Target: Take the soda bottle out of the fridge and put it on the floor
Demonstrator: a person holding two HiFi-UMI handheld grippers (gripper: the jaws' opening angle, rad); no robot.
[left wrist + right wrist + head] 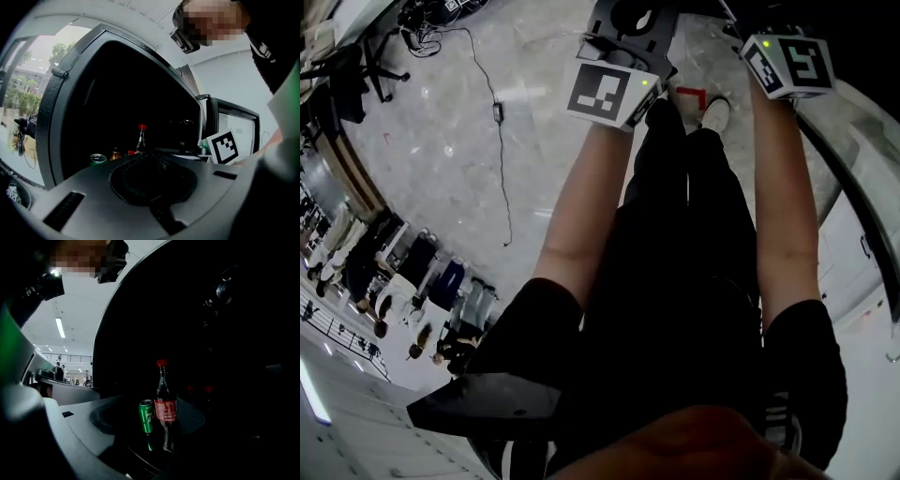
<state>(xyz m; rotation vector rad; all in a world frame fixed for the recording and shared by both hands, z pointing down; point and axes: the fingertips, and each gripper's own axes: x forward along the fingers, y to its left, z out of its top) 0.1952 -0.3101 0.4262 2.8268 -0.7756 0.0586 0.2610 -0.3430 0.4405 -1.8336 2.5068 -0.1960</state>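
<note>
The soda bottle [165, 413], dark cola with a red cap and red label, stands upright on a dark glossy surface straight ahead in the right gripper view. It touches neither jaw, and the jaws themselves are lost in the dark. In the left gripper view only the bottle's red-capped neck [140, 136] rises behind a grey moulded ledge [84, 197], inside the dark fridge opening [122, 103]. In the head view both arms reach forward; I see the left marker cube [602, 94] and the right marker cube [787, 64], with the jaws beyond the top edge.
A green can [146, 416] stands just left of the bottle, almost touching it. Its top [98, 159] and an amber cap [115, 153] show in the left gripper view. The right gripper's marker cube [224, 146] is at the right. The person's black-clad legs [684, 281] are below.
</note>
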